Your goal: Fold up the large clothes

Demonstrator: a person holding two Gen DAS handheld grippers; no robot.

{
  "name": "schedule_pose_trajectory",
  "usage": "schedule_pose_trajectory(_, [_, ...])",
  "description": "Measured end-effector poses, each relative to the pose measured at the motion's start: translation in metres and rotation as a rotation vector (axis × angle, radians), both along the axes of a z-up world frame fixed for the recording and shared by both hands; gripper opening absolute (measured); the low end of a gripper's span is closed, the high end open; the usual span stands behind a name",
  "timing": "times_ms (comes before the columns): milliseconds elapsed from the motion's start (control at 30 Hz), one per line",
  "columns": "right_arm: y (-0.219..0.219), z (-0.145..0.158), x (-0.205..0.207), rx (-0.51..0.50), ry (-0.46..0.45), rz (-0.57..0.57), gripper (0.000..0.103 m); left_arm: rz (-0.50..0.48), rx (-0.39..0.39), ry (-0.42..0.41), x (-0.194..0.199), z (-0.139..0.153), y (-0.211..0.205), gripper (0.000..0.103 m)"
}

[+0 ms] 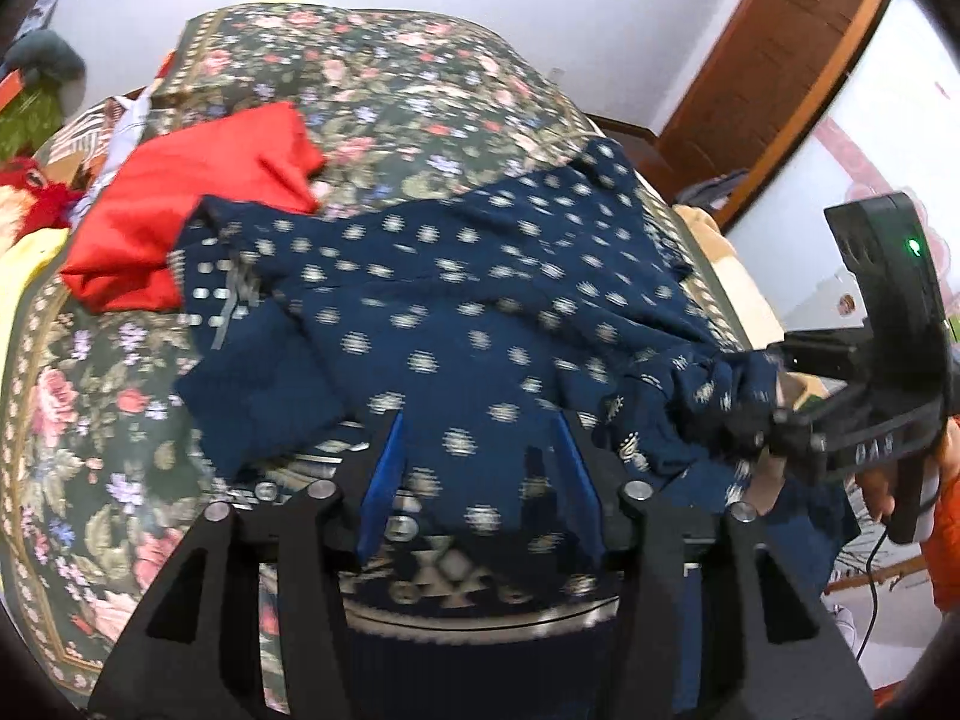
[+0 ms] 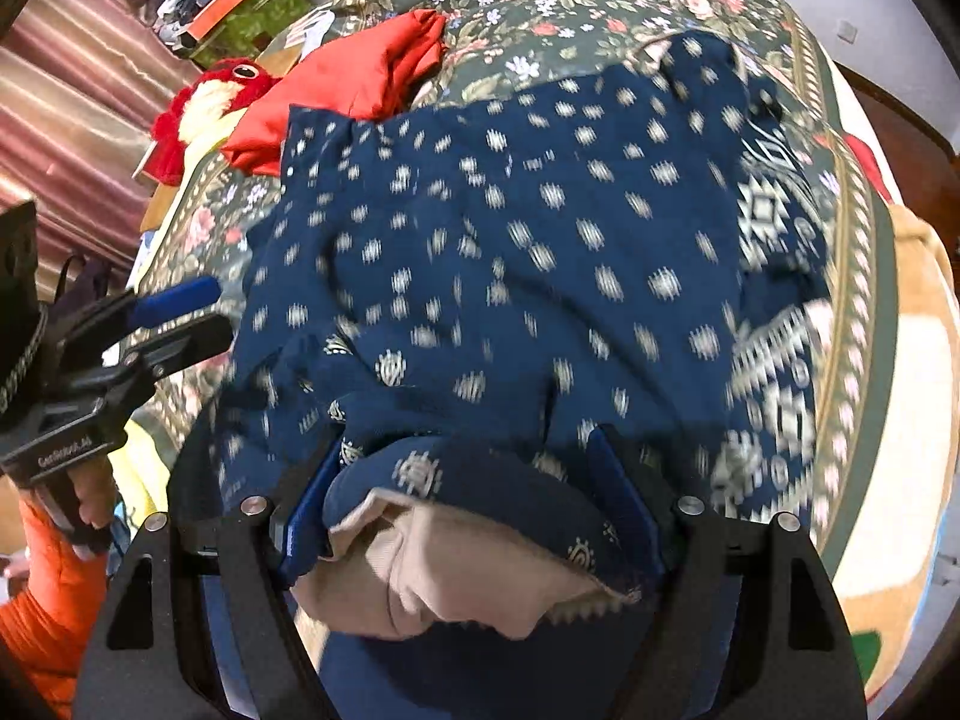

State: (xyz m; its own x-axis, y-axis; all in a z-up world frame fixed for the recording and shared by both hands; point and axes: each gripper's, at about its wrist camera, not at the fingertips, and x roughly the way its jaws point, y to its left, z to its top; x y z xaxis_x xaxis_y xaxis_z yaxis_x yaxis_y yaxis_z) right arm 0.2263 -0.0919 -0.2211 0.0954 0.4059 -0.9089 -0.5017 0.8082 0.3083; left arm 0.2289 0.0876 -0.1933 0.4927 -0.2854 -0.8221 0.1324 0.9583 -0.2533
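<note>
The soft, limp navy garment (image 2: 540, 252) is spread on the bed (image 1: 372, 72), a bunched fold pinched by the right gripper (image 2: 474, 498), hem cloth between the left gripper (image 1: 480, 468) spread jaws.

Clothes spread across a floral-covered bed

A navy patterned garment (image 2: 540, 240) lies rumpled over the bed (image 1: 390, 72), its far-left corner overlapping a red garment (image 1: 192, 204); a red plush toy (image 2: 204, 96) sits at the far-left edge.

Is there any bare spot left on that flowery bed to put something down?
Yes: the floral bedspread lies bare beyond the red garment and the navy garment, toward the wall. Its near left corner is bare too. The far left edge is crowded with clutter.
</note>
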Motion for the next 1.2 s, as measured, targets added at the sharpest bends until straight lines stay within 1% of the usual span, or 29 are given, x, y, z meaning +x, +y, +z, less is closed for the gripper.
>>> schedule_pose_trajectory(67, [-0.006,0.0,-0.009,-0.007,-0.015,-0.003,0.079,-0.015,0.005,0.01,-0.002,-0.004,-0.011,0.056])
schedule_pose_trajectory(167, [-0.012,0.002,-0.02,-0.005,-0.04,-0.006,0.082,-0.021,0.06,0.035,-0.008,-0.017,-0.025,0.061])
schedule_pose_trajectory(267, [-0.019,0.006,-0.025,0.008,-0.056,-0.015,0.083,-0.016,0.108,0.045,-0.014,-0.028,-0.03,0.064])
schedule_pose_trajectory(300, [-0.021,0.008,-0.026,0.013,-0.057,-0.019,0.083,-0.012,0.118,0.043,-0.018,-0.03,-0.031,0.065])
schedule_pose_trajectory(367, [-0.024,0.014,-0.027,0.024,-0.063,-0.024,0.083,0.003,0.124,0.031,-0.025,-0.028,-0.028,0.071])
schedule_pose_trajectory(400, [-0.024,0.016,-0.027,0.027,-0.071,-0.025,0.083,0.008,0.123,0.03,-0.027,-0.027,-0.026,0.071])
schedule_pose_trajectory(500, [-0.027,0.027,-0.028,0.031,-0.119,-0.037,0.083,0.027,0.1,0.036,-0.03,-0.021,-0.014,0.071])
schedule_pose_trajectory(600, [-0.033,0.04,-0.027,0.044,-0.168,-0.053,0.083,0.081,0.082,0.014,-0.032,-0.009,0.005,0.071])
schedule_pose_trajectory(767, [-0.049,0.059,-0.013,0.101,-0.214,-0.113,0.083,0.218,0.048,-0.03,-0.029,0.01,0.049,0.073])
schedule_pose_trajectory(867, [-0.056,0.065,0.0,0.122,-0.234,-0.149,0.083,0.296,0.047,-0.035,-0.025,0.012,0.075,0.074])
schedule_pose_trajectory(933, [-0.06,0.063,0.014,0.131,-0.237,-0.187,0.083,0.333,0.039,-0.026,-0.021,0.009,0.089,0.074])
schedule_pose_trajectory(1033, [-0.068,0.055,0.032,0.13,-0.232,-0.236,0.083,0.385,-0.008,0.004,-0.013,-0.004,0.111,0.075])
schedule_pose_trajectory(1200, [-0.078,0.02,0.065,0.127,-0.147,-0.313,0.083,0.463,-0.125,0.09,0.002,-0.038,0.137,0.076])
